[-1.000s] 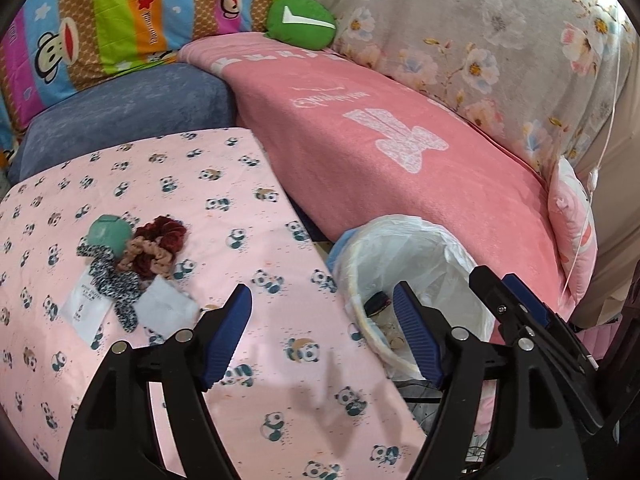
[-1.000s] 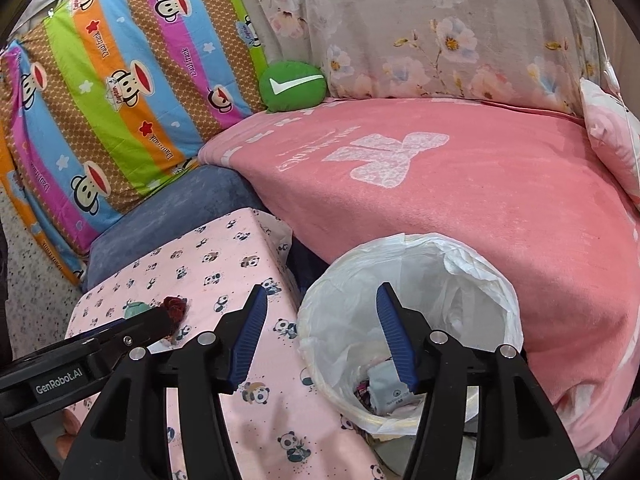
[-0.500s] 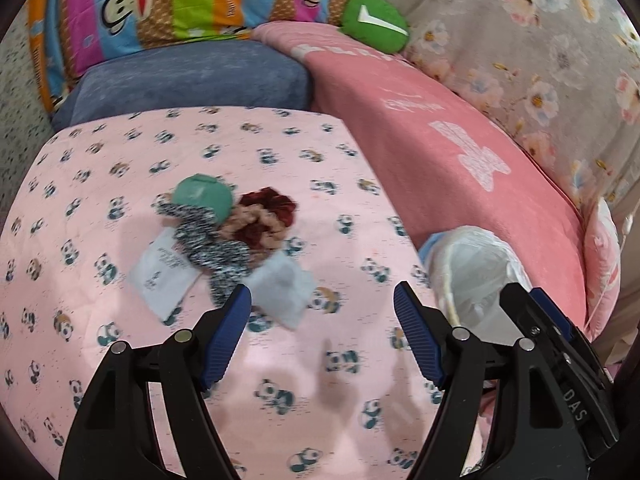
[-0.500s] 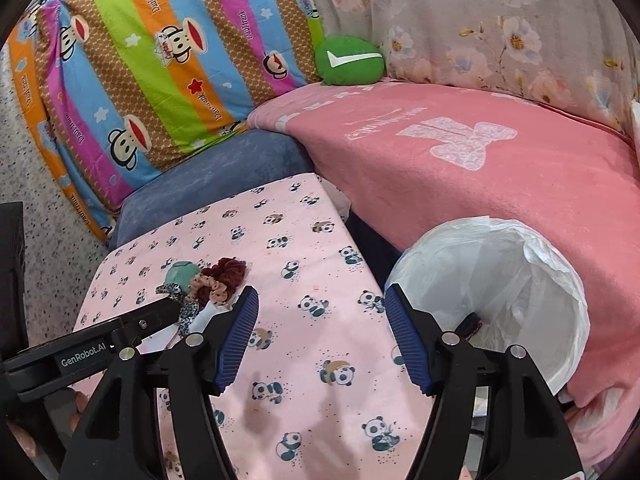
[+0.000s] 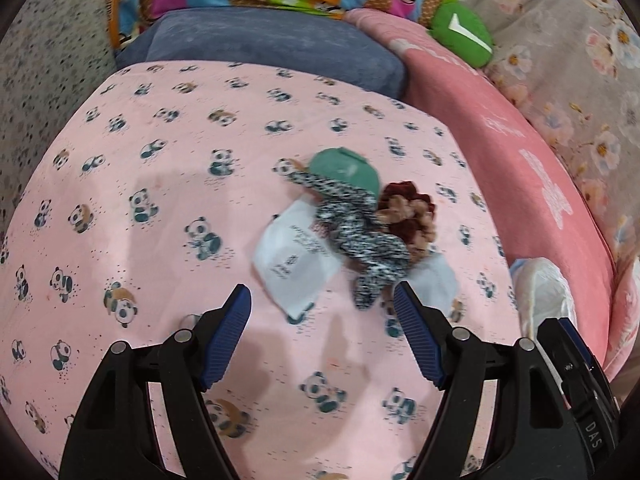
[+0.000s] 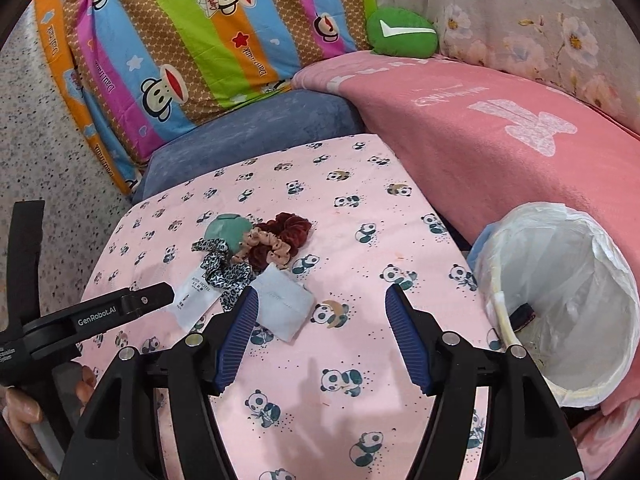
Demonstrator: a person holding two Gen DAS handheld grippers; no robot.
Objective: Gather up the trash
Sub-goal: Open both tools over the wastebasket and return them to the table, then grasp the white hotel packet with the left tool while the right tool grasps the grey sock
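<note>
Left gripper [image 5: 322, 334]: jaws wide, nothing between them; it hangs over the panda-print cloth [image 5: 160, 208] just on the near side of the small heap, its blue pads [image 5: 226, 336] clear of every item.
Right gripper [image 6: 318, 338]: jaws wide and just been opening, nothing between them; it hangs over the same cloth, its left pad just beside the pale blue packet [image 6: 286, 306].
White sachet [image 5: 294, 258]: flat on the cloth, printed with small dark text, at the near left of the heap, partly under the spotted scrunchie.
Pale blue packet: flat on the cloth at the near right of the heap, one edge tucked under the scrunchies.
Black-and-white scrunchie [image 5: 356, 226]: lies across the sachet, stretched from the green lid toward the near side.
Dark red and tan scrunchies [image 5: 410, 216]: bunched together, touching the spotted one on its right.
Green round lid [image 5: 346, 170]: at the far end of the heap, partly under the spotted scrunchie.
Trash bin [image 6: 560, 304]: lined with a white bag, standing off the right edge of the cloth, against the pink blanket [image 6: 500, 140]; a few scraps lie at its bottom.
Hand [image 6: 24, 404]: fingers show at the near left in the right wrist view, on the left gripper's handle.
Far side: a blue cushion [image 6: 256, 128], a striped monkey-print quilt [image 6: 180, 40], a green pillow [image 6: 400, 32].
</note>
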